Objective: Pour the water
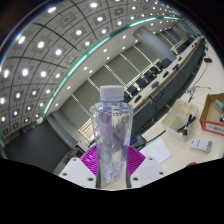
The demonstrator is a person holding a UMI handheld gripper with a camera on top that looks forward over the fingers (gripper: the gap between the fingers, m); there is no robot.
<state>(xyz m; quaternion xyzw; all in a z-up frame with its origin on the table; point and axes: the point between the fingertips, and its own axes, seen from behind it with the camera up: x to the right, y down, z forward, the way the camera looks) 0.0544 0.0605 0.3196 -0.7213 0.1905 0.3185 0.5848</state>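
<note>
The tool (112, 172) pinches a clear bottle (111, 135), its two magenta pads (93, 160) pressed against the bottle's lower sides at 9 and 3 o'clock of its body. The bottle stands upright between the fingers, white cap (110, 93) on at 12 o'clock, and its ribbed wall shows the room through it (whether water is inside I cannot tell). Beyond the fingers lies a pale bench (180, 155). On it, at about 3 o'clock from the bottle and well apart from it, sits a cardboard box (213, 113) with a red and white label; nearer, a small grey object (201, 145) lies flat. A white sheet (158, 150) lies just beside the right finger, and a thin cable (184, 124) trails between sheet and box. Behind the bench, rows of desks with dark chairs (150, 75) run away toward 1 o'clock, under a ceiling studded with round lights (50, 50).
</note>
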